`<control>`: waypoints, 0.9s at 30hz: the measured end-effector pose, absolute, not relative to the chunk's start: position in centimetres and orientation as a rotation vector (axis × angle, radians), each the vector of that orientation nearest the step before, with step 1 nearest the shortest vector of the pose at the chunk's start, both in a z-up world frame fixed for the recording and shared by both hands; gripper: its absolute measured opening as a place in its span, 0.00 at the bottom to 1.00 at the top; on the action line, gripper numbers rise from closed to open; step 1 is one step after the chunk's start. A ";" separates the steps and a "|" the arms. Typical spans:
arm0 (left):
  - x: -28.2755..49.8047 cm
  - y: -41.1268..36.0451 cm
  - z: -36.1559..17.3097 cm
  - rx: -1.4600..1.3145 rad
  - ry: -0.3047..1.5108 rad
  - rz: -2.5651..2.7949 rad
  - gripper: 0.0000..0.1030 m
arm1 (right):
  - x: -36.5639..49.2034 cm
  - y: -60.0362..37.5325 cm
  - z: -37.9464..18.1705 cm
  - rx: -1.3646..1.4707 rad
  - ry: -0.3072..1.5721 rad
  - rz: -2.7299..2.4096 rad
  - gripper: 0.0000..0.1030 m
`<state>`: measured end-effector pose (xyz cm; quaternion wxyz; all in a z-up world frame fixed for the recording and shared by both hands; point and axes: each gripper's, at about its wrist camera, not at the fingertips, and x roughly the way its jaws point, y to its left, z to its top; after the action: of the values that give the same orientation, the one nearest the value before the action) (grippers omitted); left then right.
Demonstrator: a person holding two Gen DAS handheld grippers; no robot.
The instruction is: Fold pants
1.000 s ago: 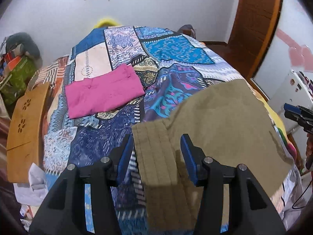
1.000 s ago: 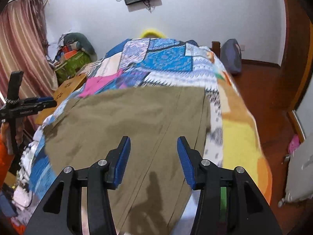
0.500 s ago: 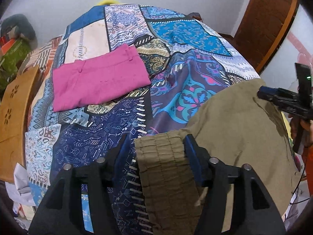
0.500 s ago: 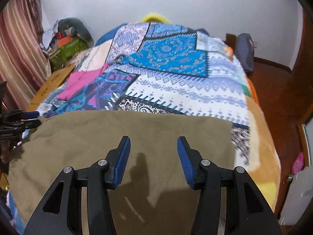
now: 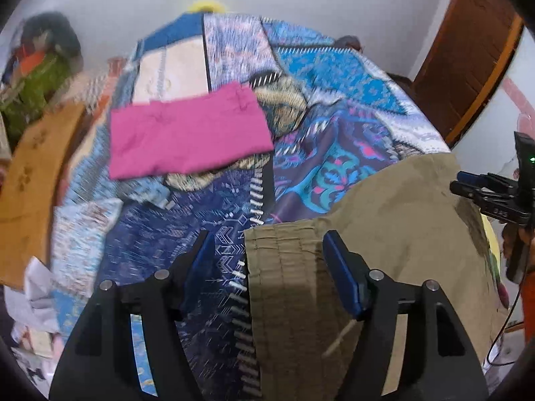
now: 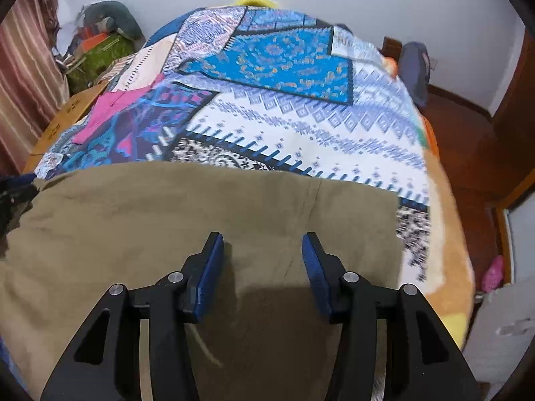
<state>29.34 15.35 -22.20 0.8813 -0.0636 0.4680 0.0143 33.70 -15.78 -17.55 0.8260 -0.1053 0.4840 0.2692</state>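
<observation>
Pants (image 5: 401, 234), olive, lay flat at the lower right of the left wrist view on a patchwork bedspread (image 5: 207, 234); folded pink cloth (image 5: 187, 137) sat upper left, a wooden door (image 5: 468, 50) upper right. The left gripper (image 5: 267, 250) had its jaws apart, just widening, the ribbed waistband between them but unpinched. In the right wrist view the pants (image 6: 167, 220) filled the lower frame, white wall above, striped curtain (image 6: 23, 67) far left; the right gripper (image 6: 262, 257) hovered over them, jaws parted
</observation>
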 end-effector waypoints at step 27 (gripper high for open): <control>14.6 13.1 -24.0 -0.449 1.089 -0.156 0.74 | 17.5 -14.0 -13.2 -0.136 0.861 0.729 0.54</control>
<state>14.63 13.12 -23.98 0.8285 -0.2117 0.5132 -0.0737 17.48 -14.02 -13.16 0.8429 -0.0645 0.4077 0.3450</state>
